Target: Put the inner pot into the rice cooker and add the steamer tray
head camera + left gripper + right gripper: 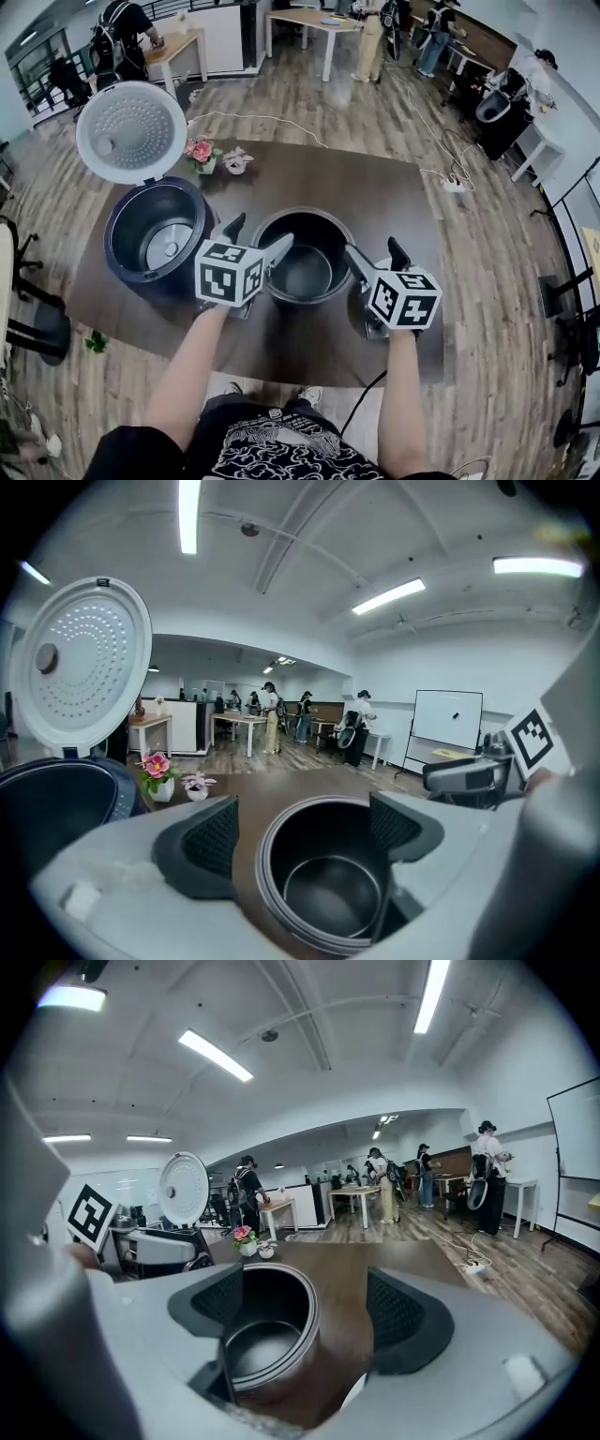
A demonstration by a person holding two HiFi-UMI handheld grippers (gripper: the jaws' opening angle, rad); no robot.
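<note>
While both grippers hold nothing, jaws spread, the left gripper (258,239) sits at the left rim of the inner pot (305,274) and the right gripper (376,255) at its right rim. The pot stands upright on the table (394,192) between them. Beyond, to its left and nearer the left gripper, the rice cooker (157,234) gapes open.

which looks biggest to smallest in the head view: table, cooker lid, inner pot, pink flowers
1. table
2. cooker lid and inner pot: about alike, and the raised lid sits nearer the camera, so unranked
3. pink flowers
</note>
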